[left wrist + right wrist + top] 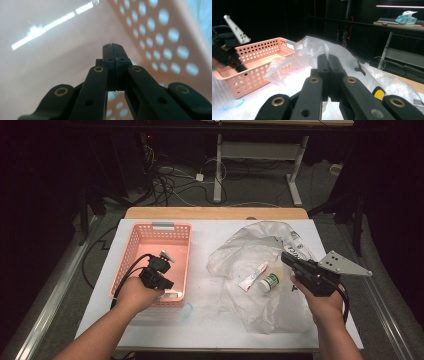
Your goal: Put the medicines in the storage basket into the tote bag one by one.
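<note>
Inside the pink basket (150, 236), the left gripper (113, 51) has fingers pressed together, empty, its perforated wall just beside.

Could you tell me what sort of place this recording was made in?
Probably a lab or workshop test bench: a covered table with a pink basket, loose cables on the floor behind, and an adjustable desk frame.

i'm working in what looks like a dark lab: cables (165, 180) tangled on the floor, metal-legged desks (260, 155) behind my covered table (210, 330)
</note>
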{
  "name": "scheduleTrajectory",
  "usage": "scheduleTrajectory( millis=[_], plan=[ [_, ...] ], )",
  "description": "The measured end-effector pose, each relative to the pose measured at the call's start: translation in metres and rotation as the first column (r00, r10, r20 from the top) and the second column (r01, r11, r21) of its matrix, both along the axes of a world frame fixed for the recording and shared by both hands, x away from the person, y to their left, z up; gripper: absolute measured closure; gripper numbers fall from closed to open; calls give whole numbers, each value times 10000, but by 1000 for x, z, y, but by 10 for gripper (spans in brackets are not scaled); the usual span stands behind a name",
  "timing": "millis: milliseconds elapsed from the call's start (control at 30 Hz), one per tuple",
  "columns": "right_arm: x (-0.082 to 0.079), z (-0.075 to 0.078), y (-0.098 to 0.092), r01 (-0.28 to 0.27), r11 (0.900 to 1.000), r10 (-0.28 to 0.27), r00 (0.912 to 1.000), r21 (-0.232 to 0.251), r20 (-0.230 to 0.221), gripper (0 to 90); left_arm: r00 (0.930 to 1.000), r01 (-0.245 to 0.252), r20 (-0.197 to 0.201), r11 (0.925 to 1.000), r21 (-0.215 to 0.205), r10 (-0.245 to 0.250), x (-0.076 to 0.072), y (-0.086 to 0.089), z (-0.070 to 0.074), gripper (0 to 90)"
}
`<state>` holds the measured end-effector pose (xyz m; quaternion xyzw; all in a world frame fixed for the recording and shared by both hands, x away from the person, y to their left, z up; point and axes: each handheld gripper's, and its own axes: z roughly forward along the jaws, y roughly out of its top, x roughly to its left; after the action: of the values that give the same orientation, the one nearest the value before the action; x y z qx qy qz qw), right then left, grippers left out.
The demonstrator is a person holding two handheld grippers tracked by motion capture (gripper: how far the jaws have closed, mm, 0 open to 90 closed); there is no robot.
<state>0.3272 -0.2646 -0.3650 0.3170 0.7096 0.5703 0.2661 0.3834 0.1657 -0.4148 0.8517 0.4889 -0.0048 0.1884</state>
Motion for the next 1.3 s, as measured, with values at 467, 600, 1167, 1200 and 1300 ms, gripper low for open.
scheduleTrajectory(
  millis=[467,600,1167,1200,1300],
  plan=[
    [-2,2,0,2,10000,-2,10000,-16,96,900,9852,783,-1531,9969,17,-771,-20,2,1,879],
    [-2,2,0,17,10000,-17,10000,18,56,900,9731,825,-2166,9966,77,-789,-11,2,-8,879],
    [1,-1,0,1,10000,-1,10000,-17,34,900,9994,-171,299,9998,-66,173,16,17,10,851],
    [1,-1,1,-12,10000,12,10000,-28,-1,900,9990,-73,436,9999,-111,78,17,19,9,791],
    [0,0,3,-56,10000,57,10000,-58,36,900,9938,377,1052,9990,-260,-347,23,21,7,632]
  ],
)
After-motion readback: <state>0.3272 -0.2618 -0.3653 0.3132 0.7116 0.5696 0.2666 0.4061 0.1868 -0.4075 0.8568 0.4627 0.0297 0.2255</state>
